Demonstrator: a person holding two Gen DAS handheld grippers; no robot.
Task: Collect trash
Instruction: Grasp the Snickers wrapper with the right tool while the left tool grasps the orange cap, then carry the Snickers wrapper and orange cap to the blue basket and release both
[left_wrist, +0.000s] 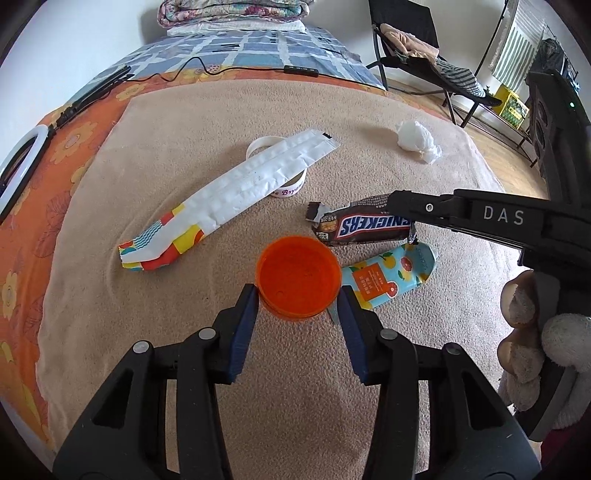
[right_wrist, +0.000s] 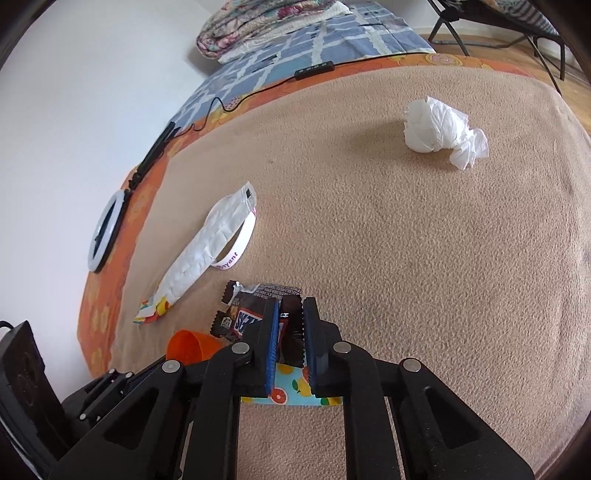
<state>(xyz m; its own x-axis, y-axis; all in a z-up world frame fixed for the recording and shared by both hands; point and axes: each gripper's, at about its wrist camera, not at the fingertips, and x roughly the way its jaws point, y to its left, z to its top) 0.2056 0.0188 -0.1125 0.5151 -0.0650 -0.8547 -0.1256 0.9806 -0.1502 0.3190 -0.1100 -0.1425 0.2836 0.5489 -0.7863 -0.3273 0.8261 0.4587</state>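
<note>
My left gripper (left_wrist: 298, 295) is shut on an orange plastic cup (left_wrist: 298, 277), held upright on the beige blanket (left_wrist: 184, 332). My right gripper (right_wrist: 290, 308) has its jaws around the end of a Snickers wrapper (left_wrist: 364, 226), which also shows in the right wrist view (right_wrist: 243, 317); the pads look closed on it. A blue fruit-print wrapper (left_wrist: 388, 277) lies beside the cup and under the right gripper (right_wrist: 295, 397). A long white wrapper (left_wrist: 236, 188) lies to the left. A crumpled white tissue (left_wrist: 417, 141) lies at the far right.
A white wristband (left_wrist: 291, 186) lies under the long wrapper. A ring light (left_wrist: 18, 166) and cable (left_wrist: 177, 70) lie on the orange sheet at left. A folding chair (left_wrist: 417, 55) stands beyond the bed. A plush toy (left_wrist: 535, 332) is at right.
</note>
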